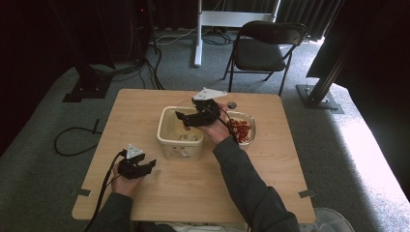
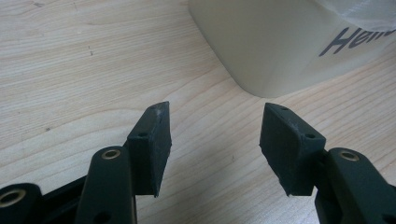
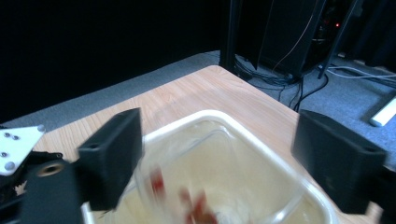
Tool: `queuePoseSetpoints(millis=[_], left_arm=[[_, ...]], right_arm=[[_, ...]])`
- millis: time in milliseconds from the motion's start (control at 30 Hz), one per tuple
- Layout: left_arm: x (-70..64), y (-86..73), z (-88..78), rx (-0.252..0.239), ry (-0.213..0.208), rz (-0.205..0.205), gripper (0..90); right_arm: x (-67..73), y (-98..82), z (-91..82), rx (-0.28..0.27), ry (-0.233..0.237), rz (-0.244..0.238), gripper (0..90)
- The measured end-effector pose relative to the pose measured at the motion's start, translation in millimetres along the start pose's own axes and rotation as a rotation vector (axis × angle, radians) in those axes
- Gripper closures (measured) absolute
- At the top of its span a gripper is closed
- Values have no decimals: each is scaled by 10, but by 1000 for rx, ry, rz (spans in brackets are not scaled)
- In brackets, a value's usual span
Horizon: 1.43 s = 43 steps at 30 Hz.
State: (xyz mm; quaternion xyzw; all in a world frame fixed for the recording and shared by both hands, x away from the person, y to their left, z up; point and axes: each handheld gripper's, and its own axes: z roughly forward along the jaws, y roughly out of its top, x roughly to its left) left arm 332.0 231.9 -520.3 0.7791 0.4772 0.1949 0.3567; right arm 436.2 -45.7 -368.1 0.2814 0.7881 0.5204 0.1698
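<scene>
Fingers (image 3: 112, 156) apart above cream tub (image 1: 167, 140); clear bowl (image 1: 250, 126) beside, seemingly touching.

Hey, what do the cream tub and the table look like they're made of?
The cream tub looks like matte, slightly translucent plastic: smooth rounded corners, a rolled rim and printed lettering on its side. The table looks like pale wood or wood-look laminate, showing long grain lines and a dull sheen.

The right gripper (image 1: 185, 121) reaches toward the far middle of the scene, pointing left, jaws spread wide. The left gripper (image 1: 151, 166) sits near left, jaws apart, holding nothing.
</scene>
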Motion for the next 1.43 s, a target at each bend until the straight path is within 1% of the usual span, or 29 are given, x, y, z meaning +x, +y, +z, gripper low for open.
queuePoseSetpoints(millis=[33,167,267,300,333,400,433,500,533,600,633,700,767,833,933,967,1033,1200,1333,1433], left_arm=[[0,0,0,0,0,0,442],[-1,0,-1,0,0,0,442],[-3,0,2,-1,0,1,442],[-4,0,3,0,0,3,441],[-6,1,2,2,2,2,441],[-7,0,0,1,2,1,441],[-6,-1,1,0,1,0,441],[-5,-2,-2,1,2,-1,441],[-5,-3,0,1,1,-1,441],[-11,-4,6,0,4,0,441],[-14,-3,8,0,3,0,442],[-15,-1,10,3,2,5,441],[-18,-3,12,4,1,2,441],[-17,-5,14,6,2,-1,441],[-17,-6,18,12,2,0,441],[-18,-5,20,12,2,1,441],[-20,-5,28,11,3,1,441],[-14,-6,21,10,2,-1,441],[-15,-6,25,8,3,-2,441],[-12,-3,32,10,4,0,441]], right_arm=[[-1,0,2,0,10,1,123],[7,-3,-15,-1,-6,0,117],[22,-3,-78,-13,-12,-8,121],[28,-2,-107,-17,-4,-13,121],[41,-3,-137,-19,-17,-18,123],[68,-16,-211,-26,-10,-31,130],[83,-27,-255,-31,-17,-40,140],[111,-63,-357,-31,0,-56,156],[124,-87,-408,-33,-13,-66,175],[146,-142,-519,-32,-7,-79,205],[160,-176,-573,-28,-18,-82,216],[190,-258,-679,-22,-16,-101,228],[217,-366,-776,-11,-32,-110,240],[223,-493,-855,0,-31,-111,242],[217,-681,-940,20,-48,-104,246],[212,-740,-959,25,-48,-94,251],[204,-846,-979,34,-48,-82,274],[206,-1084,-961,81,-58,-89,311],[195,-1239,-928,109,-59,-67,329],[190,-1349,-870,142,-59,-50,333]])
